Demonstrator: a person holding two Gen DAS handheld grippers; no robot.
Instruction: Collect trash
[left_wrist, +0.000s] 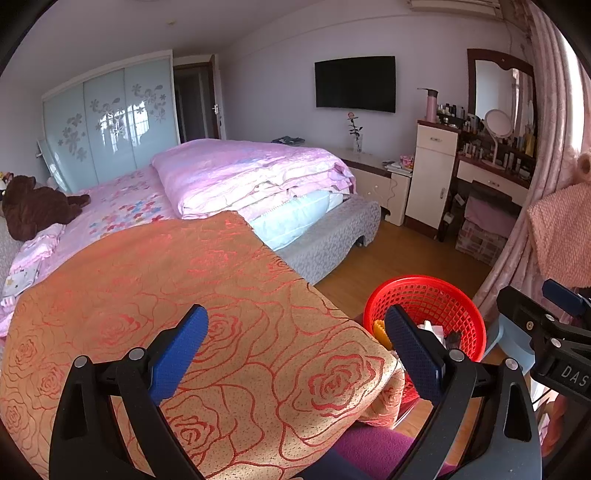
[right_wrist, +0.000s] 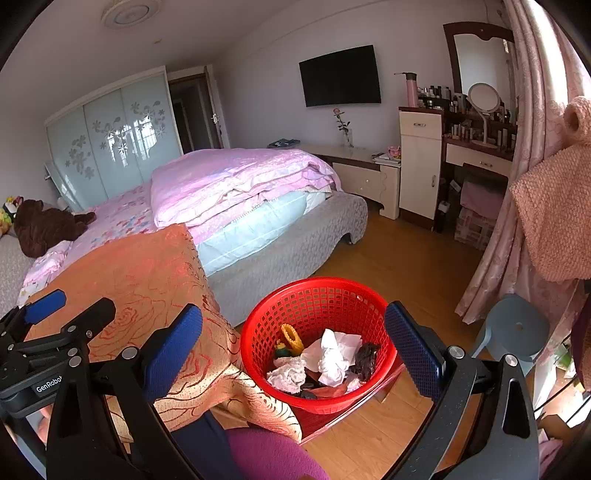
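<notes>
A red mesh basket (right_wrist: 317, 306) stands on a low red stand beside the bed; inside lie crumpled white tissues (right_wrist: 334, 356), a yellow piece (right_wrist: 291, 338) and a dark scrap (right_wrist: 365, 356). My right gripper (right_wrist: 293, 345) hovers open over the basket, nothing between its blue pads. My left gripper (left_wrist: 295, 347) is open above the orange rose-patterned cloth (left_wrist: 192, 295), empty; the basket (left_wrist: 432, 299) shows past its right finger. The right gripper (left_wrist: 546, 325) appears at the right edge of the left wrist view, and the left gripper (right_wrist: 70, 314) at the left edge of the right wrist view.
A bed with a pink quilt (right_wrist: 236, 177) and a brown plush toy (right_wrist: 44, 225) fills the left. A grey-blue stool (right_wrist: 513, 328) stands right of the basket by pink curtains (right_wrist: 495, 254). A dressing table (right_wrist: 476, 147) lines the far wall. A purple cushion (right_wrist: 273, 454) lies below.
</notes>
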